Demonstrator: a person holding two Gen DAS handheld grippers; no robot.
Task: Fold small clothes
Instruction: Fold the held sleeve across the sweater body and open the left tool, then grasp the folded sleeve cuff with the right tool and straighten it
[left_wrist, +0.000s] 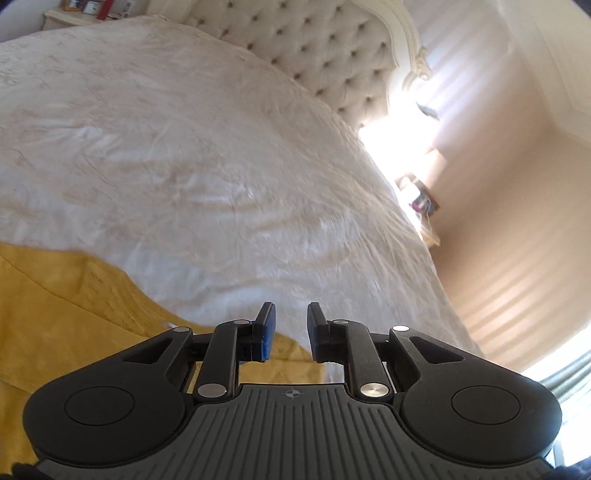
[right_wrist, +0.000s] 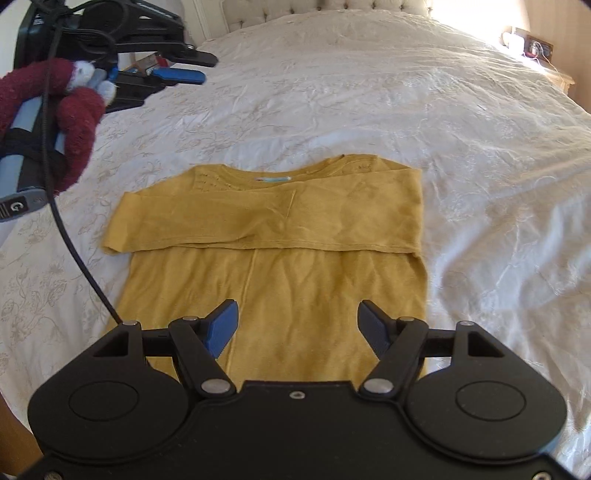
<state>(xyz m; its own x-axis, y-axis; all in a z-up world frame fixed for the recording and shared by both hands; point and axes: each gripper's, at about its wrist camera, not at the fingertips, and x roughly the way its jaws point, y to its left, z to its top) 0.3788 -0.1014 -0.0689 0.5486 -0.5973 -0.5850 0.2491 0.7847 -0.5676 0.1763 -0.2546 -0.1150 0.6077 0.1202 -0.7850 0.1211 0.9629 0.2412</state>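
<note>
Garment position: yellow top lies flat on the white bedspread, sleeves folded across the chest, neckline toward 12 o'clock. Right gripper hovers above the lower body panel, jaws wide apart, nothing between them. Left gripper, held by a red-gloved hand at 10 o'clock in the right wrist view, shows a narrow gap and grips nothing.

Harsh window glare — motion blur, fisheye bending
</note>
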